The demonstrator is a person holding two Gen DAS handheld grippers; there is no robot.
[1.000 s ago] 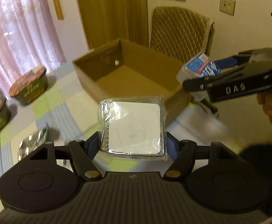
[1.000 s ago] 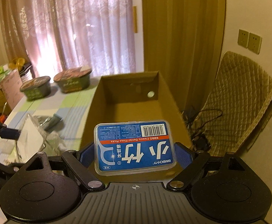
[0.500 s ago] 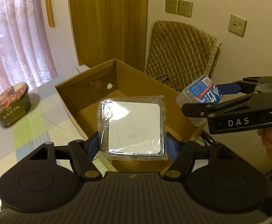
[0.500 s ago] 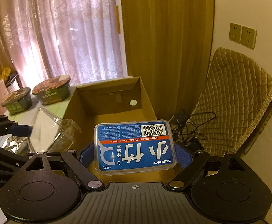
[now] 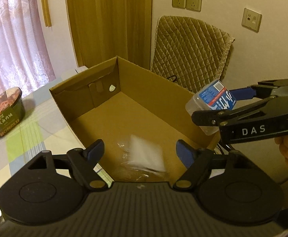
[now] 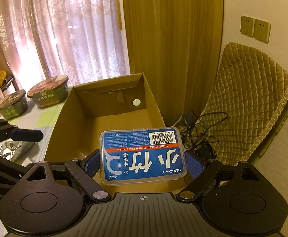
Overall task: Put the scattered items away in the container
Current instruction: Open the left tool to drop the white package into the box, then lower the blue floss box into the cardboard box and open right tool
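My left gripper (image 5: 140, 150) hangs open over the near end of the cardboard box (image 5: 153, 90). Below its spread fingers a clear plastic packet with a white square (image 5: 145, 157) shows blurred inside the box, free of the pads. My right gripper (image 6: 144, 158) is shut on a blue dental floss pick case (image 6: 142, 154), held level above the box's near right corner. That case (image 5: 215, 100) and the right gripper (image 5: 219, 108) also appear at the right of the left wrist view, over the box's right wall. The box (image 6: 108, 118) otherwise looks bare inside.
Two instant noodle bowls (image 6: 47, 93) (image 6: 11, 104) stand on the checked tablecloth left of the box. A silver foil packet (image 6: 11, 150) lies near the left gripper. A quilted chair (image 5: 191, 47) and loose cables (image 6: 199, 126) are beyond the box's right side.
The left gripper opened and let go of the clear packet, which dropped into the box. Both grippers moved further forward over the box. The right still holds the floss case.
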